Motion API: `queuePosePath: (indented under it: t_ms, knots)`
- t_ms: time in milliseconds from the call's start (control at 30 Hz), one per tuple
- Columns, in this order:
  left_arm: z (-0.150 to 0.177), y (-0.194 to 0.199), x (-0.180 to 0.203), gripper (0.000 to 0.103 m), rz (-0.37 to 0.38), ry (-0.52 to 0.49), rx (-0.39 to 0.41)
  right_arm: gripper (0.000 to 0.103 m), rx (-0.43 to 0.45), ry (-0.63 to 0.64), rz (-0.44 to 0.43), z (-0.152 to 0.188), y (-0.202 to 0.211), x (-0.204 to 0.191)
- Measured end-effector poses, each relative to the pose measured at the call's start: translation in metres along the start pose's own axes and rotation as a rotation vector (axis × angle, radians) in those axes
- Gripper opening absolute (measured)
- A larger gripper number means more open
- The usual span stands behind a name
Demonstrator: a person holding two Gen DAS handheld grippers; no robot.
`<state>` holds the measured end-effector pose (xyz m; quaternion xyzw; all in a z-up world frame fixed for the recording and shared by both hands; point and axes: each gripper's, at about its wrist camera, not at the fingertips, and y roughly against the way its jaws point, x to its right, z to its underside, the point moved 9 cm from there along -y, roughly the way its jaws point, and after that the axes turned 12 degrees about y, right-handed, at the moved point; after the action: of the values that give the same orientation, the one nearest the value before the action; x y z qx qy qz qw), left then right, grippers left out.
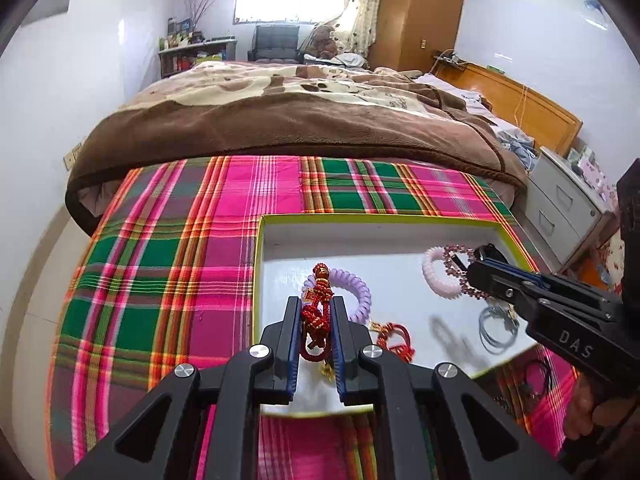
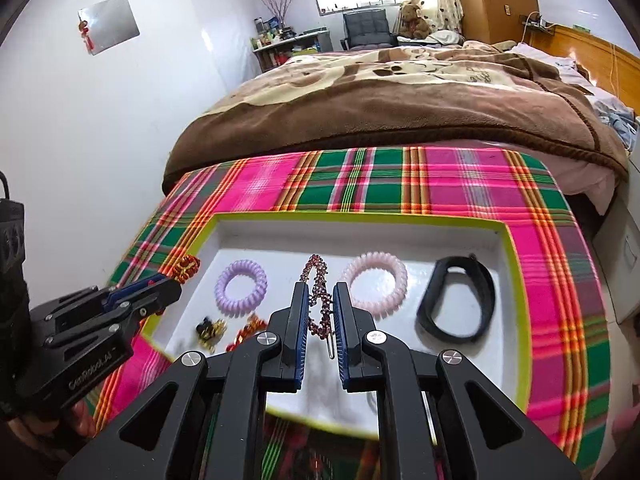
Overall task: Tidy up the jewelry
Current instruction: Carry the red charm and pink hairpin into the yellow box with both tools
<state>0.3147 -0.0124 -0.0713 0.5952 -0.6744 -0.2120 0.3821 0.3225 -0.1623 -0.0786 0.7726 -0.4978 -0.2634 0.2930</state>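
Plaid cloth (image 1: pixel 160 280) covers the desk under the white tray (image 1: pixel 280 240). My left claw (image 1: pixel 314 320) pinches a red knotted cord (image 1: pixel 316 312), my right claw (image 2: pixel 322 308) a beaded hair clip (image 2: pixel 320 300), both above the tray. Either could slip and tangle with the coil ties (image 2: pixel 241 286).

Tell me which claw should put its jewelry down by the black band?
Right. The right claw, gripping the beaded clip, hangs near the black band; the left claw holds a red knot over the tray's opposite side.
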Motion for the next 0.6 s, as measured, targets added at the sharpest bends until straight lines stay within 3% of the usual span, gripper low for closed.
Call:
queuePosePath:
  t_ms: [600]
  knots:
    - [-0.005, -0.033, -0.004, 0.014, -0.030, -0.011, -0.028, 0.013, -0.074, 0.041, 0.031, -0.004, -0.046, 0.006]
